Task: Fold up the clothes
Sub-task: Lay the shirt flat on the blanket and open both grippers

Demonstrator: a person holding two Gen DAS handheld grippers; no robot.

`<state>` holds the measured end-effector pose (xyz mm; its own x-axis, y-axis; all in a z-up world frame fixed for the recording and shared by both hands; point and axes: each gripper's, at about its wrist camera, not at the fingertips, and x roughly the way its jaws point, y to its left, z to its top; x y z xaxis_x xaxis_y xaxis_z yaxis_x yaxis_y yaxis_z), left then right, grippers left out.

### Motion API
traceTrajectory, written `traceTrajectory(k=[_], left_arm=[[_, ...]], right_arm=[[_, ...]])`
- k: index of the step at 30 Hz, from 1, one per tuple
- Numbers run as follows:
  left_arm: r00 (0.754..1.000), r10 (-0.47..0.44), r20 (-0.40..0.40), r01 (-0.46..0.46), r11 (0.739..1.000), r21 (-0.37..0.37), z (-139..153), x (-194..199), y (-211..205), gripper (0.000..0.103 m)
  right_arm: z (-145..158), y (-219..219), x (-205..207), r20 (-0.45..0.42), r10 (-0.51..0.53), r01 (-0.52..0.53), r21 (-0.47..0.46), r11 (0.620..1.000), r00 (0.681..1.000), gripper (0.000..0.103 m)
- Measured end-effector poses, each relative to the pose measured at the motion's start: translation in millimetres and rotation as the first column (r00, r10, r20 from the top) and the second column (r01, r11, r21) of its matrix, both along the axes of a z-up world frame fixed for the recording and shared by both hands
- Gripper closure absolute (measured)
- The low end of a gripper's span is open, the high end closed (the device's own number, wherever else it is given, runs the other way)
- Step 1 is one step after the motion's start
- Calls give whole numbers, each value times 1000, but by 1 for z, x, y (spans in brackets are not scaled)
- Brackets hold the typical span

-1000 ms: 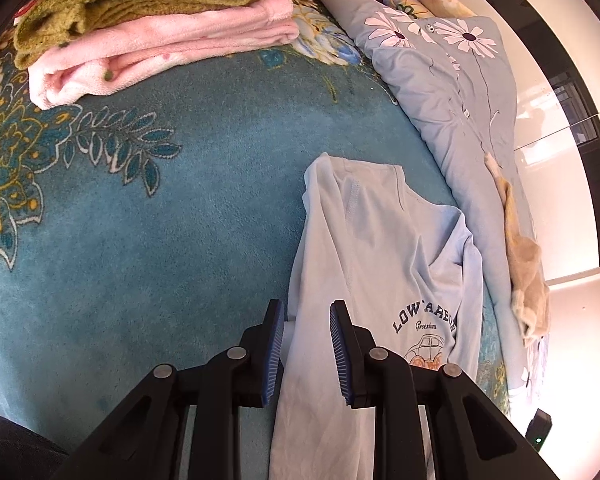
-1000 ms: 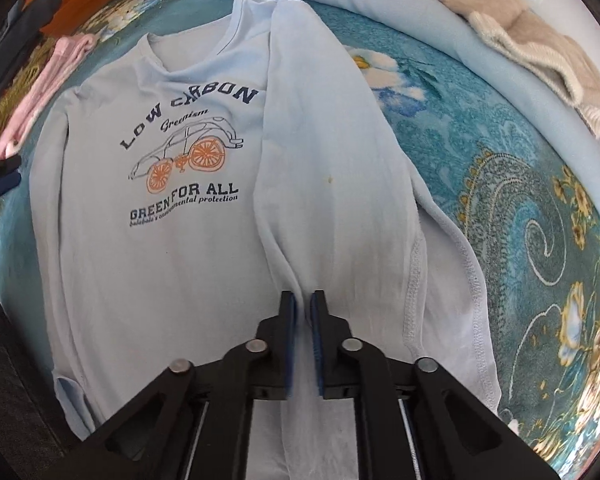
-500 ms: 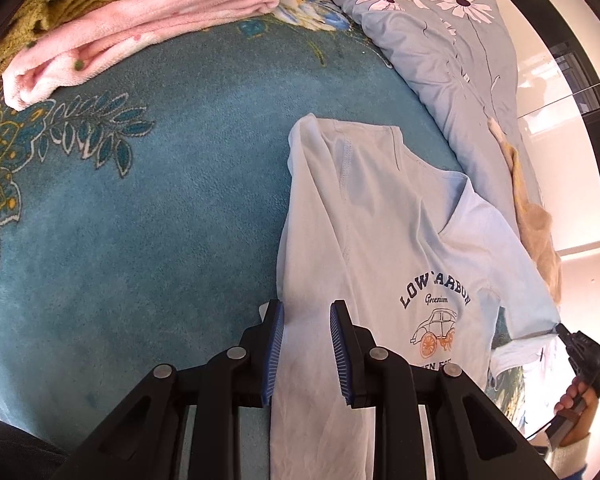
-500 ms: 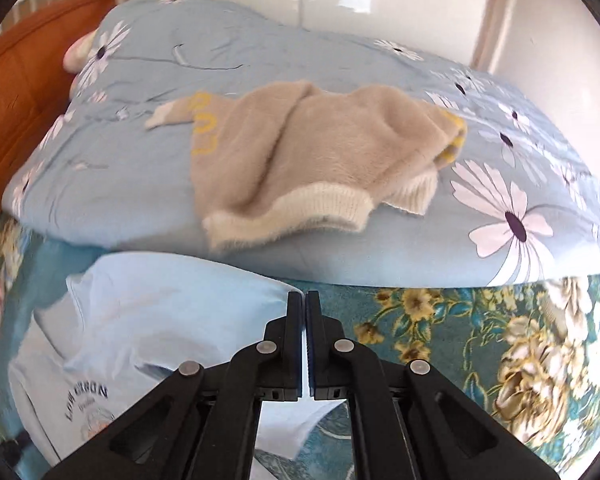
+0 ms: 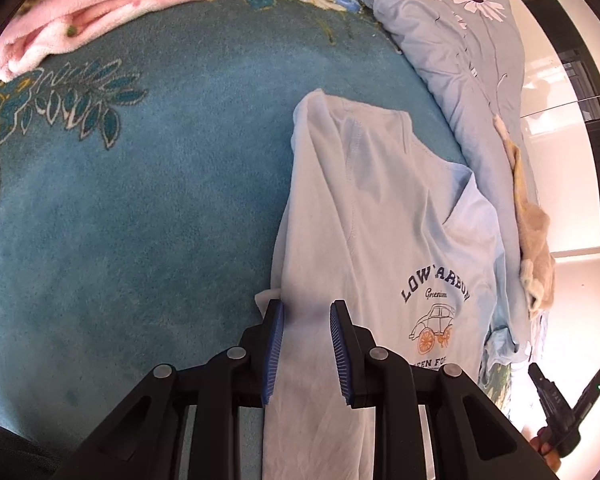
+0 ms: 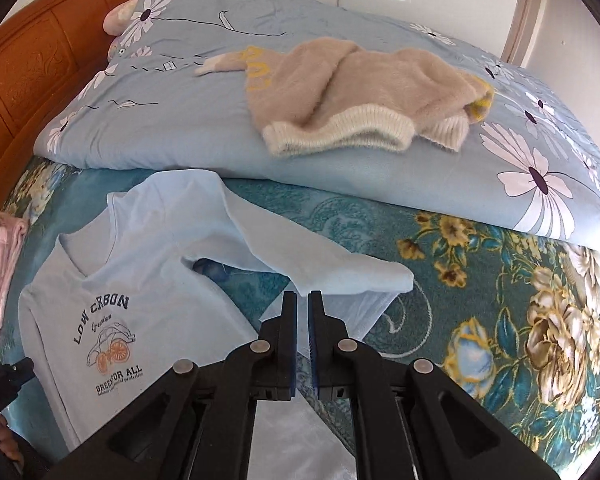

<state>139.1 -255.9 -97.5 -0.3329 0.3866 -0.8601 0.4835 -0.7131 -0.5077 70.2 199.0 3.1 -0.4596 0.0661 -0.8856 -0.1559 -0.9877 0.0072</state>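
- Right now my right gripper (image 6: 302,300) pinches the pale blue shirt (image 6: 148,280)'s sleeve (image 6: 324,264), lifted ahead of its fingertips.
- My left gripper (image 5: 306,312) hangs spread over the shirt's side.

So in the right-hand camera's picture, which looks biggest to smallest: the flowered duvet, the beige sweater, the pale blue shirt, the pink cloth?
1. Flowered duvet
2. Pale blue shirt, though nearness flatters it
3. Beige sweater
4. Pink cloth, only partly in view
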Motion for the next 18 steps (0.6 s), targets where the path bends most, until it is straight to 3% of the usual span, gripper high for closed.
traceTrajectory(k=[5,8,13,15,17,18], left_arm=[[995,-36,94,34,999,24,-12,5,13,65],[994,-50,92,49,999,13,-6,10,19,60],[994,-69,82,67,997,26,0,16,26,63],[994,-77,78,74,997,31,3,19,29,73],[994,-84,73,82,996,36,5,21,32,94],[995,-83,64,81,996,42,8,23,33,96]], right_arm=[[-8,-1,11,47,-1,3,-48,999,999,98],[-15,-6,14,74,-5,11,-86,996,997,98],[-20,-28,18,83,53,-43,-109,993,995,98],[-20,-36,20,83,75,-65,-118,991,994,98],[-20,-41,21,81,90,-79,-127,989,993,98],[-20,-43,22,82,96,-85,-130,988,992,98]])
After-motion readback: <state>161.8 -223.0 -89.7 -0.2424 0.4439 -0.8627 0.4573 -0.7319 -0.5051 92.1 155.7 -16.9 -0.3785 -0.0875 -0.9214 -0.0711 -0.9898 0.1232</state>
